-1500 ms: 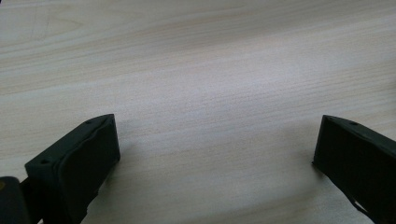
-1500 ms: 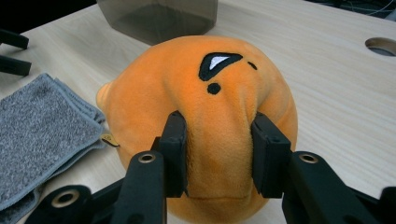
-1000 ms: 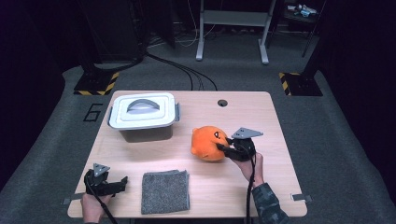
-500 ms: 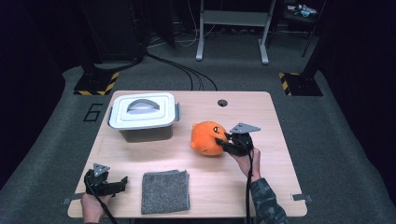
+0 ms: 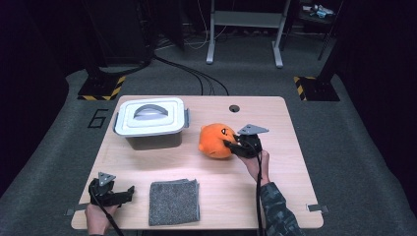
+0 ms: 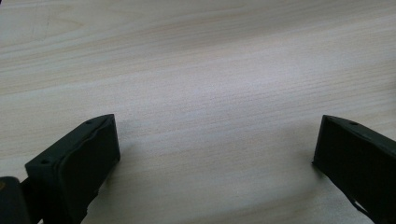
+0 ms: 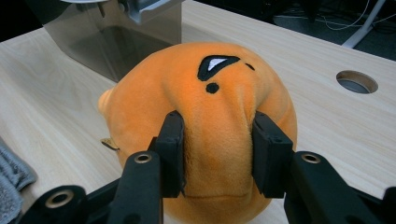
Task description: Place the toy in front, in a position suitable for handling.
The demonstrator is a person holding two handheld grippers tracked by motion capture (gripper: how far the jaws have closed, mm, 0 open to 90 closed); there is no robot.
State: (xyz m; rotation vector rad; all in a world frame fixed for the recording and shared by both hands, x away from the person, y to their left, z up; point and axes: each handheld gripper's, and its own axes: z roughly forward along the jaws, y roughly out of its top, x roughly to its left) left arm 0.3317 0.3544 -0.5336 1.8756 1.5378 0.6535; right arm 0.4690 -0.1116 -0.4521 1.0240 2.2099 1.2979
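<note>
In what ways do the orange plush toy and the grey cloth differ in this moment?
The orange plush toy is round and bulging; the grey cloth lies flat as a folded square. The toy is pinched between the jaws of the right gripper, while the cloth lies untouched, with the left gripper open beside it. The toy sits mid-table near the lidded container; the cloth lies by the near edge. Both are soft and rest on the wooden table.

Black claw [image 5: 231, 146], grey triangular plate; dark patterned sleeve [image 5: 276, 211].
</note>
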